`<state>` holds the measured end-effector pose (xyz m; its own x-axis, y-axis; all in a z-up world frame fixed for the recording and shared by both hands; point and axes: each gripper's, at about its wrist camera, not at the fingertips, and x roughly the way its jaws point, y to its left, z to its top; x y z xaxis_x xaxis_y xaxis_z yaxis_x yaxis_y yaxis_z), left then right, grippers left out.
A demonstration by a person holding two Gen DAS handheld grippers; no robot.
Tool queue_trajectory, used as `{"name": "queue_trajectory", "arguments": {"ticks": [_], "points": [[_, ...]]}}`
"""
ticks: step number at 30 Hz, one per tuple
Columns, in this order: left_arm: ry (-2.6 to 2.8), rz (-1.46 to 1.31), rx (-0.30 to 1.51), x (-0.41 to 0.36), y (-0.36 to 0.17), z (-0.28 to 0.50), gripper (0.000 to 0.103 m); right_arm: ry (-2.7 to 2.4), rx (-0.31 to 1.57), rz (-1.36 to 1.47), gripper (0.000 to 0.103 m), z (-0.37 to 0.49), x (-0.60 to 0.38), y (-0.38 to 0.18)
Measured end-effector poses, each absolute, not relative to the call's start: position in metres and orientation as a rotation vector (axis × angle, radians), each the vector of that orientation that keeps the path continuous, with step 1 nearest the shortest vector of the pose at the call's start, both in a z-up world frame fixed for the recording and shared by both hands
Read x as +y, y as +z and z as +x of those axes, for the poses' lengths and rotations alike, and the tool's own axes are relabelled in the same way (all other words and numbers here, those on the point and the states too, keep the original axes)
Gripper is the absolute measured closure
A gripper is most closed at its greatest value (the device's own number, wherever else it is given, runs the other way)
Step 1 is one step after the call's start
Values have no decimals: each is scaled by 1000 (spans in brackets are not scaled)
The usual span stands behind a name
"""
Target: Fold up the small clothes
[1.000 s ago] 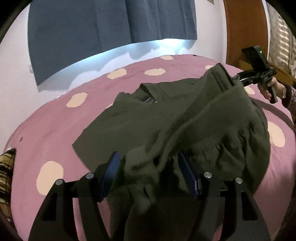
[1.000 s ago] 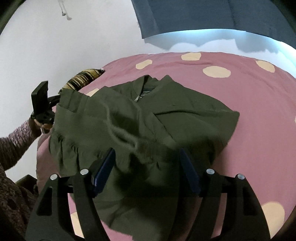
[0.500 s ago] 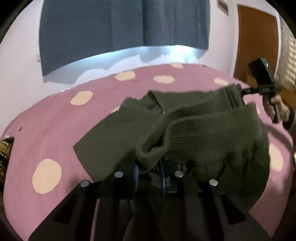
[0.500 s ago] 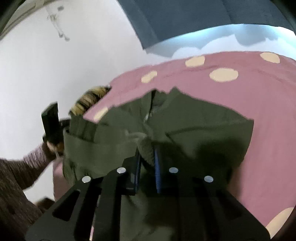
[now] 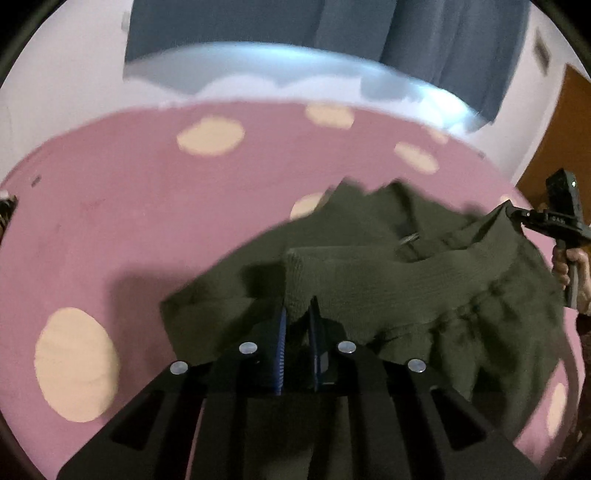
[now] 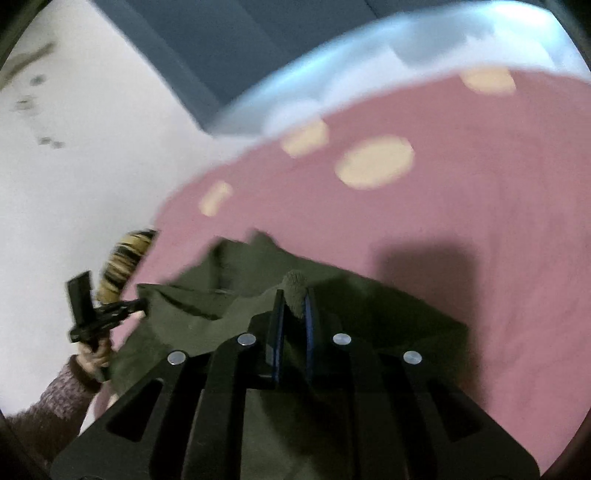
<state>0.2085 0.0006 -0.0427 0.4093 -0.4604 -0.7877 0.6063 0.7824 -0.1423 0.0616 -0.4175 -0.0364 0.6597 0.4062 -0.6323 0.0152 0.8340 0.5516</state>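
Observation:
A dark olive jacket lies partly on the pink dotted bedspread, with its ribbed hem lifted and stretched between both grippers. My left gripper has its jaws closing, and the pads press on one hem corner. In the right wrist view my right gripper is shut on the other ribbed corner of the jacket. Each camera shows the other tool at the far end of the hem: the right gripper and the left gripper, each in a person's hand. The picture is motion-blurred.
The bedspread runs back to a white wall with a blue curtain. A brown door stands at the right. A plaid cushion lies at the bed's left edge, and a knitted sleeve shows low on the left.
Both grippers went from wide open around the hem to shut on it. Both have swung sideways and rolled, pulling the hem taut and off the rest of the jacket.

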Motion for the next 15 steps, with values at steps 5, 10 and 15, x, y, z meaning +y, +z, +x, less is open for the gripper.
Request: {"name": "queue_trajectory", "arguments": {"ticks": [5, 10, 15], "points": [[-729, 68, 971, 10, -44, 220, 80, 264, 891, 689, 81, 70, -430, -67], [-801, -5, 1009, 9, -45, 224, 57, 359, 938, 730, 54, 73, -428, -74], [-698, 82, 1004, -9, -53, 229, 87, 328, 943, 625, 82, 74, -417, -68]]}}
